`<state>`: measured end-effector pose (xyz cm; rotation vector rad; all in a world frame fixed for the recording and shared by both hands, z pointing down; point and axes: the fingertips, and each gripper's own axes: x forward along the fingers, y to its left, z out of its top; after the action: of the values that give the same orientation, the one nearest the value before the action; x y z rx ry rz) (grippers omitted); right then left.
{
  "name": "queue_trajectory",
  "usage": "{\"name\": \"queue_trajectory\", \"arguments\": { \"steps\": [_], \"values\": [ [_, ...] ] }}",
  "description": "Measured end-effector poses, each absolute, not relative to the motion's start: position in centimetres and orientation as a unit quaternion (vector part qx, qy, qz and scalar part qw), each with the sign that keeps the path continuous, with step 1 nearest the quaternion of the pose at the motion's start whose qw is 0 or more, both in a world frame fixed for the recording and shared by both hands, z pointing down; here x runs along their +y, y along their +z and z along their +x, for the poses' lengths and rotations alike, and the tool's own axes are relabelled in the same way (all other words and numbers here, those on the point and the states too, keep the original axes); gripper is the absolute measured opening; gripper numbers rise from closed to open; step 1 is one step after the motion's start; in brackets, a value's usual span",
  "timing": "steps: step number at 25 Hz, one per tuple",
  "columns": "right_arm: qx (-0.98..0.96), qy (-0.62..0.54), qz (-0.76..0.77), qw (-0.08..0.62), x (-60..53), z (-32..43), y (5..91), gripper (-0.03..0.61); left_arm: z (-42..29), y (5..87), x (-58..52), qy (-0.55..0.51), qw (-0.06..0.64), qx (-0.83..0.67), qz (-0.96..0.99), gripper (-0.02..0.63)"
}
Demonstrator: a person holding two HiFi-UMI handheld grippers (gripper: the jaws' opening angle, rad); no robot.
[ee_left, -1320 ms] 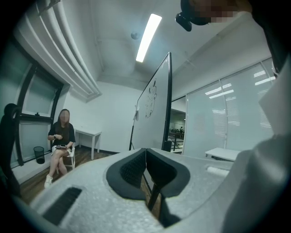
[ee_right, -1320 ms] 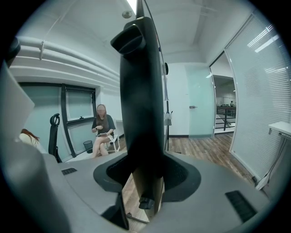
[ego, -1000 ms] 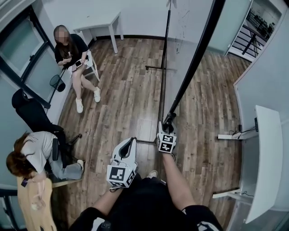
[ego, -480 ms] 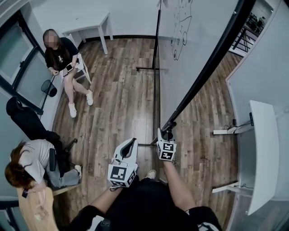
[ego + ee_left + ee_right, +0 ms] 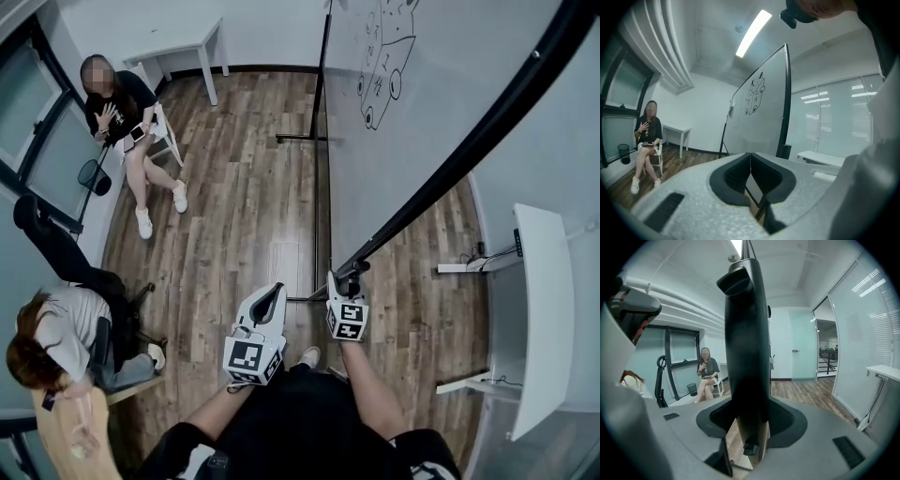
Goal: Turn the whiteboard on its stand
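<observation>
Two grippers are held low: the right gripper is clamped on the whiteboard's black edge, while the left gripper is pressed together, empty, above a wooden floor.

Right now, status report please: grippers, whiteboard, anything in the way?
Left gripper shut, empty. Right gripper shut on whiteboard edge. Seated person off left, white desk right, neither touching it.

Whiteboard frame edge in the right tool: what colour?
The whiteboard's frame edge is black; the right gripper view shows it best.
</observation>
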<state>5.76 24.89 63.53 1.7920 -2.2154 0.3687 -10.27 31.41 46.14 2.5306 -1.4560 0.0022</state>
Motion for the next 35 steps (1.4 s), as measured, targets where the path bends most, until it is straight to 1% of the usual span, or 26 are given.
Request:
{"name": "queue_trajectory", "arguments": {
  "steps": [6, 12, 21, 23, 27, 32, 35],
  "values": [
    [-0.763, 0.127, 0.619, 0.134, 25.2, 5.7, 63.7, 0.186, -10.3, 46.4, 31.1, 0.003, 0.113, -0.49, 0.864, 0.017],
    [-0.762, 0.14, 0.613, 0.157, 26.2, 6.1, 63.5, 0.186, -10.3, 46.3, 31.0, 0.004, 0.111, -0.487, 0.866, 0.017],
    [-0.763, 0.149, 0.612, 0.143, 29.8, 6.4, 59.7, 0.179, -10.5, 45.9, 30.0, 0.001, 0.108, -0.482, 0.87, 0.017],
    [-0.766, 0.149, 0.611, 0.131, 30.6, 6.2, 58.4, 0.161, -10.3, 45.8, 29.9, 0.0, 0.107, -0.481, 0.87, 0.017],
    [-0.773, 0.138, 0.611, 0.101, 31.8, 5.6, 55.3, 0.091, -10.0, 46.3, 29.9, 0.006, 0.107, -0.477, 0.873, 0.017],
    [-0.778, 0.136, 0.61, 0.056, 33.0, 5.4, 51.5, 0.057, -9.6, 46.4, 30.3, 0.008, 0.105, -0.473, 0.875, 0.017],
    [-0.781, 0.136, 0.608, 0.047, 33.8, 5.0, 50.5, 0.036, -9.4, 46.5, 30.6, 0.01, 0.103, -0.471, 0.876, 0.017]
  ]
}}
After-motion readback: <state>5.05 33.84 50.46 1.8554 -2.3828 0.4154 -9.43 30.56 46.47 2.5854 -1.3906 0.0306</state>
